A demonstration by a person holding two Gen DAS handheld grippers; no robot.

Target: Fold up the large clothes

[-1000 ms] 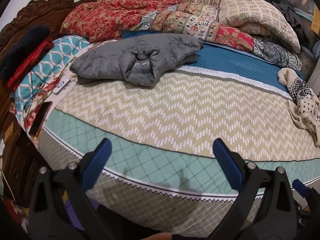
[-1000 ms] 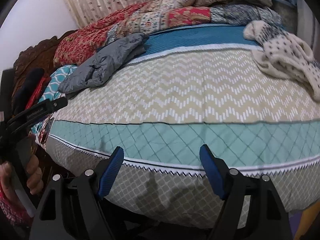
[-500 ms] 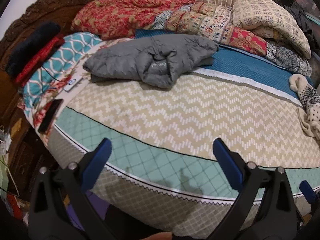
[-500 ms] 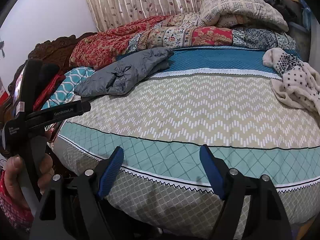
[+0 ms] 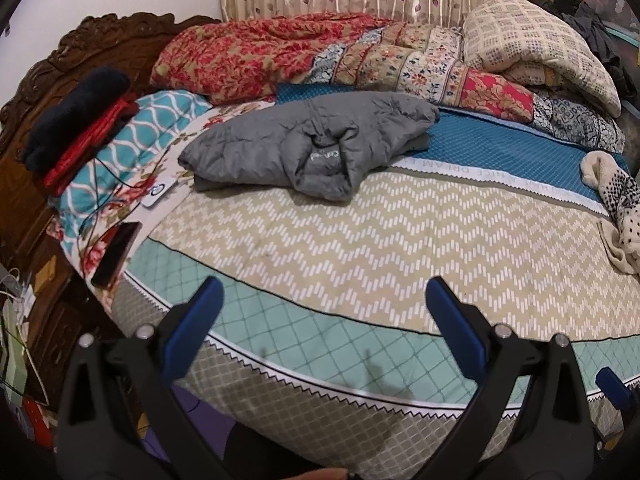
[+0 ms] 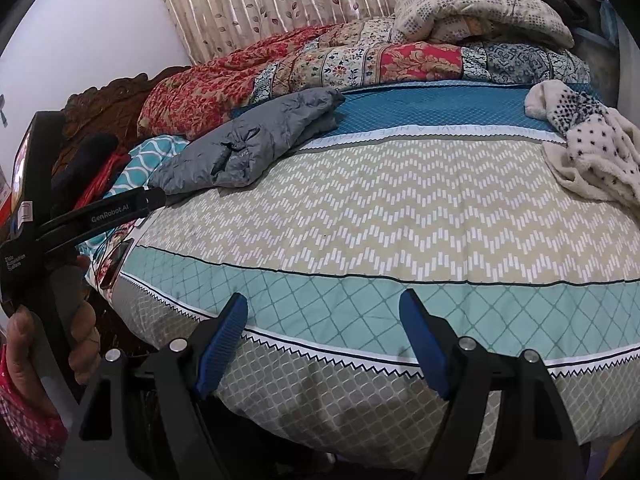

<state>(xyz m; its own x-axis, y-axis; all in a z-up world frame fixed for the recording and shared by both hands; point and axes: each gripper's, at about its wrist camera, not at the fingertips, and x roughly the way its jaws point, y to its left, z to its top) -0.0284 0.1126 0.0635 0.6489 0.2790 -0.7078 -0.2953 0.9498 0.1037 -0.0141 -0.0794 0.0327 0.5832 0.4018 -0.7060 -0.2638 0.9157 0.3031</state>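
Observation:
A grey puffer jacket (image 5: 316, 148) lies bunched on the far left part of the bed; the right wrist view shows the jacket (image 6: 248, 144) too. A cream spotted fleece garment (image 6: 588, 148) is crumpled at the bed's right edge, also the fleece (image 5: 616, 208) in the left wrist view. My left gripper (image 5: 324, 296) hangs open over the bed's near edge, nothing between its blue pads. My right gripper (image 6: 324, 316) is open too, over the near edge, empty. A hand (image 6: 76, 328) holds the left gripper's body at the left of the right wrist view.
The bed cover (image 5: 400, 232) has zigzag and diamond bands. Folded quilts (image 5: 320, 56) and a cream blanket (image 5: 536, 48) are piled at the back by a curtain. Pillows, dark and red folded clothes (image 5: 76, 128) and a phone (image 5: 116, 252) sit by the carved headboard.
Both views have tilted up a little, so the quilts, curtain and headboard show more. The right gripper rose slightly. Both grippers stay open and the clothes have not moved.

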